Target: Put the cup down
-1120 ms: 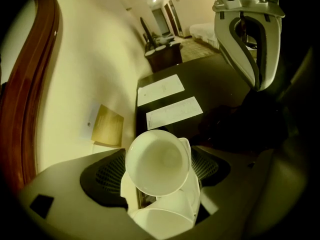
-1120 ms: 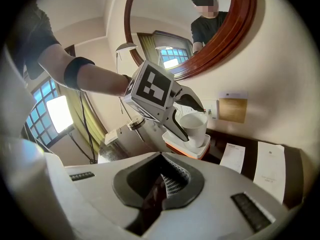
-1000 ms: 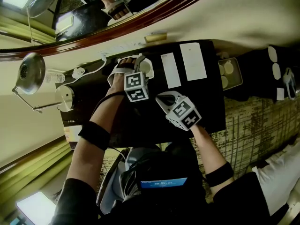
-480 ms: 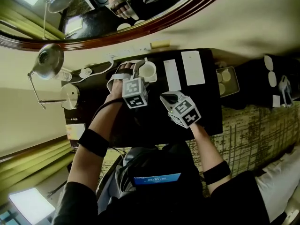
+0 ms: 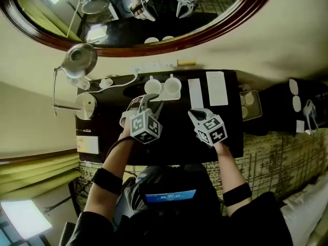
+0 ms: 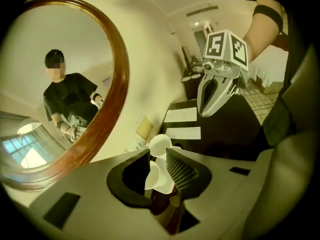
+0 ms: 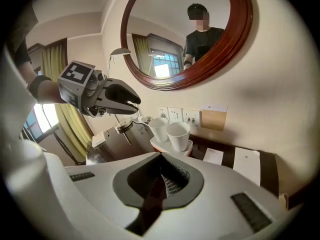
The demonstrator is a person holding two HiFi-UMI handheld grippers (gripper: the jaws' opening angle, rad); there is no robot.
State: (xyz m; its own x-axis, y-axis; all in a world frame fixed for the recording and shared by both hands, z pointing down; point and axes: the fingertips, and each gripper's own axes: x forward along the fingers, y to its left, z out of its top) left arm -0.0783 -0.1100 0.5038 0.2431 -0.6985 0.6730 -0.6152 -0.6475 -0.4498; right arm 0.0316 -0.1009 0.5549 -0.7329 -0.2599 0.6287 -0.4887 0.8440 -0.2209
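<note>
My left tongs (image 5: 150, 105), jaws just closing to a slit on nothing, hover short of the cup (image 5: 152, 86) on the counter (image 5: 174, 137); my right tongs (image 7: 162, 170) sit closed, empty.

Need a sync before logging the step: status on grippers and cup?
Left gripper empty, jaws just closed further, narrow gap. Right gripper shut, empty. Two cups upright on tray, none held. Nothing in the way.

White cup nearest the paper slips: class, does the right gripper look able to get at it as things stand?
Probably yes. Between the right gripper and that cup lies only dark desk, with nothing standing in the way. Its jaws are shut, so they would need opening first.
</note>
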